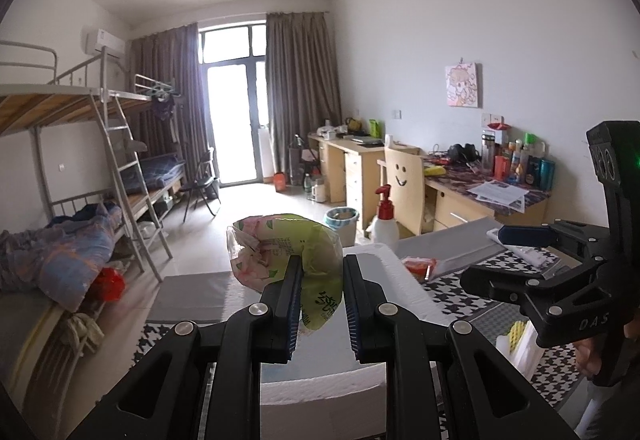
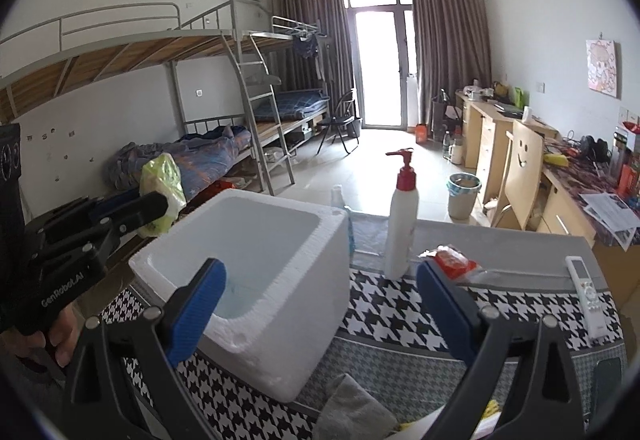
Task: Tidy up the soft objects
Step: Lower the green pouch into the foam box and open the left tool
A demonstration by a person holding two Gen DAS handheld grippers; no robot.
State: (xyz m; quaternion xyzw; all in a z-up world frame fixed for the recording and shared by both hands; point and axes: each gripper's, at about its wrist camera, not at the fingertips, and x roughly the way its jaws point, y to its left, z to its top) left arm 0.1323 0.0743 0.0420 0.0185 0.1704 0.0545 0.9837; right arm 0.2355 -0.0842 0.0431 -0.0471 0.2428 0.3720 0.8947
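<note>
1. your left gripper (image 1: 318, 280) is pinched onto the green tissue pack (image 1: 284, 252), gripping only its lower corner; most of the soft pack bulges up and to the left beyond the fingers, so move it gently and avoid swinging it.
2. the pack is held in the air above the near-left side of the white foam box (image 2: 248, 264), which stands on the houndstooth cloth (image 2: 400, 312). from the right wrist view it looks to hang just outside the box's left wall, so carry it to the right until it is over the cavity.
3. lower it inside the walls before letting go; a light pack dropped from height could catch the rim and tip out.
4. your right gripper (image 2: 320, 304) is spread wide and holds nothing, with the box in front of it. keep it back from the opening, or rest it against the box's wall if the box slides.
5. the red packet (image 2: 452, 260) beside the pump bottle (image 2: 402, 216) looks like a sensible next pick for that free gripper.
</note>
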